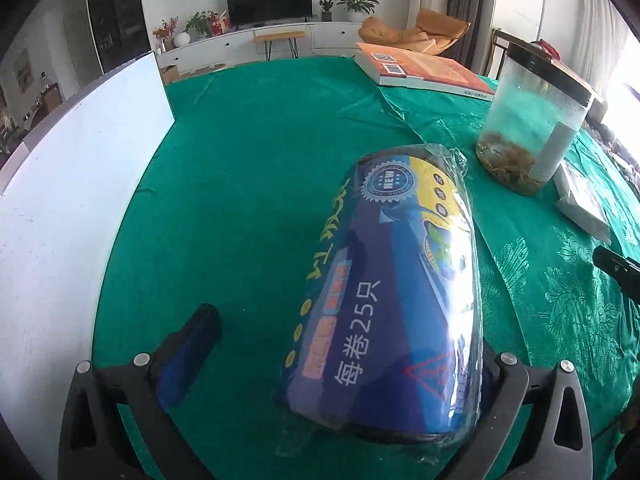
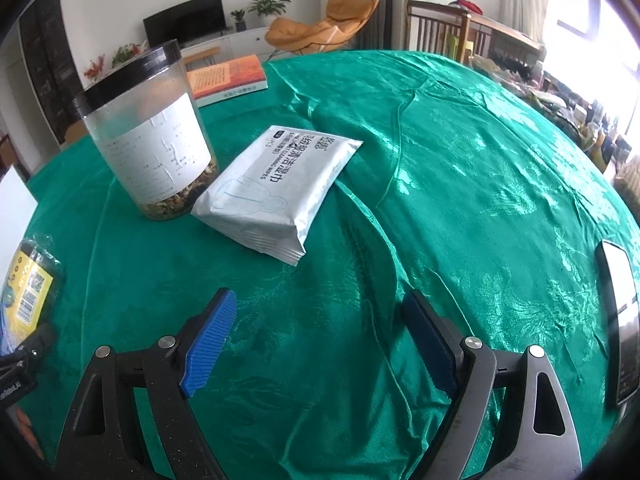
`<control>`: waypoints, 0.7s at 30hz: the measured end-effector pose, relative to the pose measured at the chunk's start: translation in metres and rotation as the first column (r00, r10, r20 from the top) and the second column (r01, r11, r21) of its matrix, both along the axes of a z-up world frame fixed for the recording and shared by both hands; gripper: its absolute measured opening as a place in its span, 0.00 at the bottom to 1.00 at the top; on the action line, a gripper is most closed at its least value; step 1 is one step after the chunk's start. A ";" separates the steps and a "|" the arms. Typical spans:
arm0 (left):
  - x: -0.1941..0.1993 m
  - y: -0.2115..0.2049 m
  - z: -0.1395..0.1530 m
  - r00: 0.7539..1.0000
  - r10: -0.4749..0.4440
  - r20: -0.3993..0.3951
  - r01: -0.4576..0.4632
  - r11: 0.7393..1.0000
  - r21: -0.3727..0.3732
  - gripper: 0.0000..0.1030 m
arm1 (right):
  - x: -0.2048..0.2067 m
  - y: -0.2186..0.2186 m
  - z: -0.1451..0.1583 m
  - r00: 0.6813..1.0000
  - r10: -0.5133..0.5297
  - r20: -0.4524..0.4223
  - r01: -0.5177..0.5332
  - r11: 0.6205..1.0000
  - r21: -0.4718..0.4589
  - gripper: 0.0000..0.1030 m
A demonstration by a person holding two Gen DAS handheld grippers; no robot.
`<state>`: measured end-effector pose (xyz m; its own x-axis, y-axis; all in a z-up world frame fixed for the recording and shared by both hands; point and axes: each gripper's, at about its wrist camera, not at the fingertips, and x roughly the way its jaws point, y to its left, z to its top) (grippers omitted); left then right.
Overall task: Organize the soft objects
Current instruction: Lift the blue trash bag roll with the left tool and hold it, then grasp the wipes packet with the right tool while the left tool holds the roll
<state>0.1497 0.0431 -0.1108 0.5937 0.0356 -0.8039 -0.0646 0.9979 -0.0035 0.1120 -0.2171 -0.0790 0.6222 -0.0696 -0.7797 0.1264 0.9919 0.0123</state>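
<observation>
A blue and yellow plastic-wrapped pack of bag rolls point(image 1: 400, 280) lies on the green tablecloth point(image 1: 248, 184) between the fingers of my left gripper point(image 1: 344, 340). That gripper is open: its left pad point(image 1: 192, 348) stands well apart from the pack, and the pack hides its right finger. The pack's end also shows in the right wrist view point(image 2: 28, 292). A white pack of wipes point(image 2: 276, 188) lies flat ahead of my right gripper point(image 2: 320, 304). The right gripper hangs open over bare cloth with nothing between its blue pads point(image 2: 212, 340).
A clear jar with a black lid point(image 2: 152, 132) stands left of the wipes. An orange book point(image 2: 228, 78) lies behind it. A white board point(image 1: 72, 184) stands at the table's left edge. A dark flat device point(image 2: 620, 320) lies at the right.
</observation>
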 end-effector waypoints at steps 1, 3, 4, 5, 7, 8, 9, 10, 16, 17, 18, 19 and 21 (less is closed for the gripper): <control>0.000 0.000 0.000 1.000 0.000 0.000 0.000 1.000 0.000 1.00 | 0.005 0.003 0.001 1.000 0.012 -0.007 -0.013 1.000 -0.018 0.85; 0.000 0.000 0.000 1.000 0.000 0.000 0.000 1.000 -0.001 1.00 | 0.018 0.009 0.001 0.999 0.041 -0.019 -0.042 0.997 -0.061 0.85; 0.000 0.000 0.000 1.000 0.000 0.000 0.000 1.000 -0.001 1.00 | 0.024 0.010 0.000 0.998 0.054 -0.027 -0.056 0.996 -0.076 0.84; 0.000 0.000 0.000 1.000 0.000 0.000 0.000 1.000 -0.001 1.00 | 0.031 0.008 -0.001 0.997 0.059 -0.042 -0.062 0.994 -0.088 0.84; 0.000 0.000 0.000 1.000 0.000 0.000 0.000 1.000 0.000 1.00 | 0.040 -0.005 -0.001 0.997 0.057 -0.042 -0.060 0.995 -0.075 0.84; 0.000 0.000 0.000 1.000 0.000 0.000 0.000 1.000 0.000 1.00 | 0.043 -0.012 -0.001 0.998 0.044 -0.046 -0.048 0.995 -0.082 0.82; 0.000 0.000 0.000 1.000 0.000 0.000 0.000 1.000 0.000 1.00 | 0.045 -0.021 0.000 0.999 0.013 -0.052 -0.019 0.994 -0.107 0.82; 0.000 0.000 0.000 1.000 0.000 0.000 0.000 1.000 0.000 1.00 | 0.045 -0.031 0.002 0.998 -0.029 -0.054 0.021 0.991 -0.133 0.82; 0.000 0.000 0.000 1.000 0.000 0.000 0.000 1.000 -0.001 1.00 | 0.039 -0.061 0.037 0.995 -0.096 -0.018 0.096 0.994 0.043 0.84; -0.001 0.000 0.000 1.000 -0.001 -0.001 0.001 1.000 -0.001 1.00 | 0.045 -0.057 0.041 0.997 -0.079 -0.010 0.079 0.995 0.056 0.84; 0.000 0.000 0.000 1.000 -0.006 -0.004 0.006 1.000 -0.001 1.00 | 0.054 -0.052 0.044 0.998 -0.056 -0.012 0.057 0.996 0.075 0.84; 0.002 0.000 0.001 1.000 -0.022 -0.018 0.022 1.000 0.001 1.00 | 0.065 -0.045 0.043 0.999 -0.038 -0.027 0.040 0.995 0.089 0.84; 0.007 0.002 0.003 0.994 -0.063 -0.084 0.063 0.998 -0.003 1.00 | 0.091 -0.032 0.034 0.996 0.002 -0.092 0.006 0.996 0.093 0.84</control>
